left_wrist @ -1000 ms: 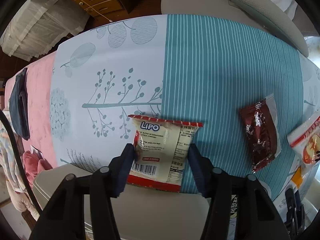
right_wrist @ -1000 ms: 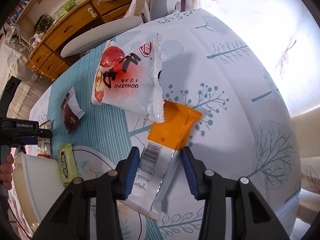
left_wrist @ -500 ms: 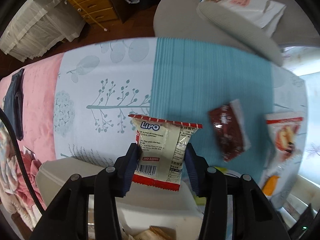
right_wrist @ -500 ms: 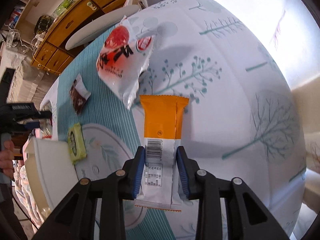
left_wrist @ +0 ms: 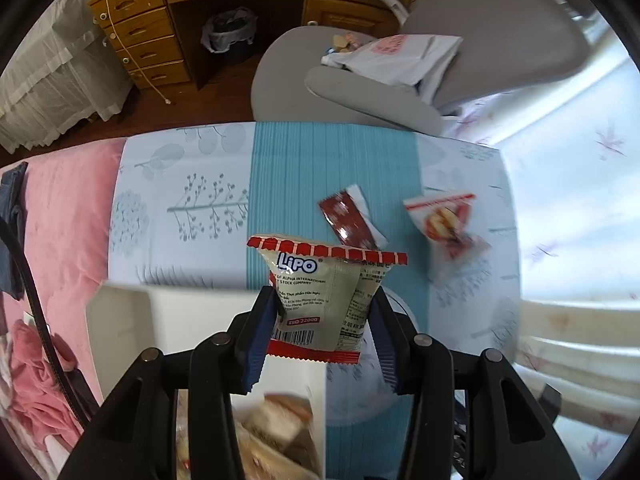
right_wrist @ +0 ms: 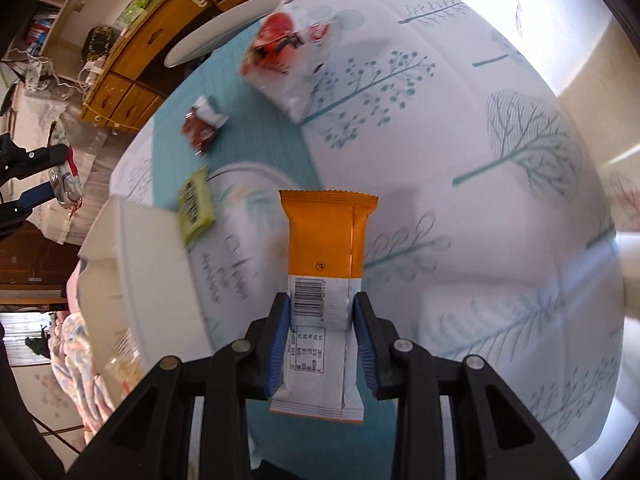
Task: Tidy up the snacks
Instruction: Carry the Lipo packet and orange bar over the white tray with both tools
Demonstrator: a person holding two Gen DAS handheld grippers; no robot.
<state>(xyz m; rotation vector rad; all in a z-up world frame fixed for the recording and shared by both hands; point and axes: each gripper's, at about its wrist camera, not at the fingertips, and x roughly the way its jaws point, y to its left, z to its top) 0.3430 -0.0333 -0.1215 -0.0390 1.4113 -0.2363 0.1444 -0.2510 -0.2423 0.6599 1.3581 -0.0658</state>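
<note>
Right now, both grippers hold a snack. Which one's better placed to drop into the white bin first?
Left. The left gripper holds the Lipo packet right above the white bin. The right gripper, clamped on the orange bar, hangs over the tablecloth, beside the bin.

Looked like a home bedroom: patterned bedsheet point(left_wrist: 192, 200) spread wide, wooden desk with drawers point(left_wrist: 140, 28), grey chair point(left_wrist: 460, 52), bagged wastebasket point(left_wrist: 230, 34), crumpled clothes point(left_wrist: 32, 384).

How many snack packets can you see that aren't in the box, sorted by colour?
Cream and red, held by left gripper: 1
Orange and white, held by right gripper: 1
Dark red: 1
White and red: 1
Green: 1
Total: 5
</note>
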